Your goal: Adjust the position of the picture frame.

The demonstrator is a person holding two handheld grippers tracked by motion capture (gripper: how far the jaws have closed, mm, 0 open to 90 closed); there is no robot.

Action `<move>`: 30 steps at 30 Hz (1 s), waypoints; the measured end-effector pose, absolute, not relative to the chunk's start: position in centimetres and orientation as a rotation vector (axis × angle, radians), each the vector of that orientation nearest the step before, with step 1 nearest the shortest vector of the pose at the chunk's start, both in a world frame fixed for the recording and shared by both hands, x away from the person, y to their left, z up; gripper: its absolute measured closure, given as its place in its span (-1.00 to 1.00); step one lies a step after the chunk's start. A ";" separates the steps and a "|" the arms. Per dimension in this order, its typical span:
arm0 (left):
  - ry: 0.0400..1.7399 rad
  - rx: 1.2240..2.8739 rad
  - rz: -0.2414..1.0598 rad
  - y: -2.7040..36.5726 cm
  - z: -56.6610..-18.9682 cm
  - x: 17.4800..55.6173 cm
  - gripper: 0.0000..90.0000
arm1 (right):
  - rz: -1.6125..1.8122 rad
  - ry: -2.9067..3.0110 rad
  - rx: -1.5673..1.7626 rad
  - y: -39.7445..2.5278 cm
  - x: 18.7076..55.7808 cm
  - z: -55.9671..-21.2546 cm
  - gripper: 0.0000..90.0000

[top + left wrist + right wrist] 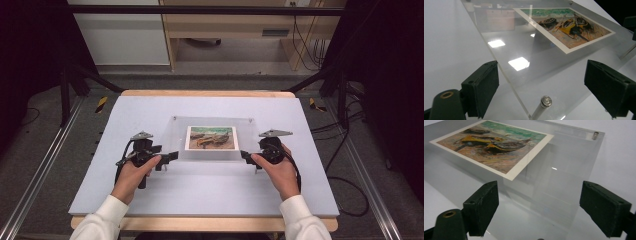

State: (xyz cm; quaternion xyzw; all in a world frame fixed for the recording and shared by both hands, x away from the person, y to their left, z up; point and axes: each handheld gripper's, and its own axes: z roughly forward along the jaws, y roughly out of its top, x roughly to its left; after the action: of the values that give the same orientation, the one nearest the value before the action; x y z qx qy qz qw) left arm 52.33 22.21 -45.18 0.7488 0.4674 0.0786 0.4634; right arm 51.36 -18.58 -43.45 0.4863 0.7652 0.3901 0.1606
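A clear acrylic picture frame (215, 150) lies in the middle of the white table (200, 195), holding a print of painted boats (211, 138). My left gripper (169, 159) is open at the frame's near left corner. In the left gripper view, that corner's metal standoff (546, 101) sits between the spread jaws of the left gripper (544, 87), with the print (566, 27) farther off. My right gripper (246, 156) is open at the near right corner. In the right gripper view, the right gripper (544, 207) has the acrylic sheet (564, 170) between its jaws, untouched, beyond them the print (494, 147) and a corner screw (595, 135).
The table has a wooden rim (205, 93) and bare white surface all round the frame. Black support posts (65, 85) and metal rails (40, 165) flank it. Cables (345, 150) trail on the floor at right. A wooden cabinet (225, 25) stands behind.
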 end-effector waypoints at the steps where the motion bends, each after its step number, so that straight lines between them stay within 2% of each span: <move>1: 1.150 1.837 0.189 22.2 -45.2 52.3 -0.73 | 1.118 2.186 1.417 -18.7 51.4 -43.5 -0.68; 12: 1.166 1.821 0.159 22.3 -45.5 52.7 -0.76 | 1.224 2.163 1.545 -19.5 51.8 -44.3 -0.70; 14: 1.171 1.809 0.113 22.2 -45.7 52.8 -0.75 | 1.228 2.164 1.552 -19.5 51.8 -44.4 -0.70; 30: 1.192 1.794 0.092 21.7 -45.9 53.1 -0.76 | 1.335 2.204 1.706 -20.3 52.2 -45.0 -0.70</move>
State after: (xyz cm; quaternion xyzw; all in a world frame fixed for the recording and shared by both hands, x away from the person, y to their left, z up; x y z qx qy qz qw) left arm 53.08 21.72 -45.93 0.7330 0.4872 0.0378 0.4732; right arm 52.19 -20.30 -45.02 0.5520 0.7129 0.4318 0.0256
